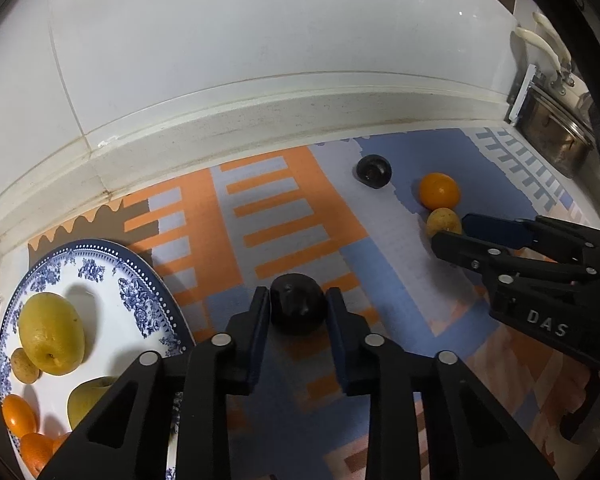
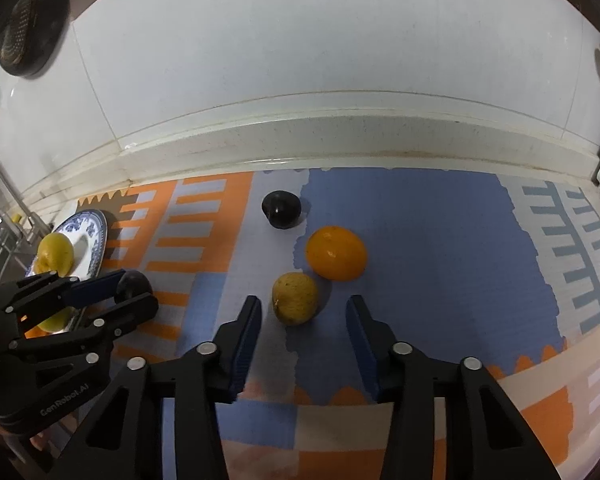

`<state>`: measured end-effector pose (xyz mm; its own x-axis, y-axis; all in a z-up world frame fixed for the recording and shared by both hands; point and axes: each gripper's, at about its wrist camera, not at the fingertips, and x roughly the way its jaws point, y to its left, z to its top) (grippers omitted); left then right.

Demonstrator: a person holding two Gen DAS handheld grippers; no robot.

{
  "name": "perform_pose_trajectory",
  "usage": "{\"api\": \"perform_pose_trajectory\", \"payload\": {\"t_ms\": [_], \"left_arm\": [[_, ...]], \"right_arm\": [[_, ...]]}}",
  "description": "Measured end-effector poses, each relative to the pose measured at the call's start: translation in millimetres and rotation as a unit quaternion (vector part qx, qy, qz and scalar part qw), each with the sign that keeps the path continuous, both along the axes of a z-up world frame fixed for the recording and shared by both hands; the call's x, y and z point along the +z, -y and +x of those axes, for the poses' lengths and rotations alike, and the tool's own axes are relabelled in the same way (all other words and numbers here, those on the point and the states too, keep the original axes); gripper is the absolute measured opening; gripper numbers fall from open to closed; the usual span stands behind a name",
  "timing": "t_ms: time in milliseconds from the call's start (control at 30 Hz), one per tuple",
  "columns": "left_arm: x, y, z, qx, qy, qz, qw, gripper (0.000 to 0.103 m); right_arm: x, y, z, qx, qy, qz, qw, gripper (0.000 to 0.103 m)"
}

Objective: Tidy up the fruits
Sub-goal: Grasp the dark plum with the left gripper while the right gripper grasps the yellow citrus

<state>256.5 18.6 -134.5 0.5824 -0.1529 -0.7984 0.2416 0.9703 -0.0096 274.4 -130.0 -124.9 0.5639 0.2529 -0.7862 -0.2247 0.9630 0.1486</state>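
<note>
Left tool (image 1: 298, 308) grips dark plum (image 1: 298, 303); smooth skin may slip before plate (image 1: 100, 256). Right tool (image 2: 304, 312) open near yellow fruit (image 2: 295, 298); contact may roll it.

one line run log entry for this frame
left gripper: shut on dark round fruit | right gripper: open, nearing small yellow fruit | blue-patterned white plate: holds fruit

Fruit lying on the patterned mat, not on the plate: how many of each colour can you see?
Dark: 2, the near dark fruit between the fingers of the left gripper, and the far dark fruit.
Orange: 1, the orange.
Yellow: 1, the small yellow fruit.
Total: 4.
</note>
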Motion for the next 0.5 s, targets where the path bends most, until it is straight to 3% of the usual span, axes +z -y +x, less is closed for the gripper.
{"api": "perform_pose_trajectory", "payload": {"t_ms": [167,500], "left_arm": [[3.5,0.6,-1.8,0.003,0.004,-0.007,1.0000,0.027],[14.6,-5.3,-14.6,0.010,0.016,-0.022,0.9996,0.026]], "right_arm": [[-1.2,-1.4,-0.4,0.006,0.001,0.009,1.000,0.026],[5.9,-4.3,-10.3,0.012,0.012,0.012,1.000,0.025]]}}
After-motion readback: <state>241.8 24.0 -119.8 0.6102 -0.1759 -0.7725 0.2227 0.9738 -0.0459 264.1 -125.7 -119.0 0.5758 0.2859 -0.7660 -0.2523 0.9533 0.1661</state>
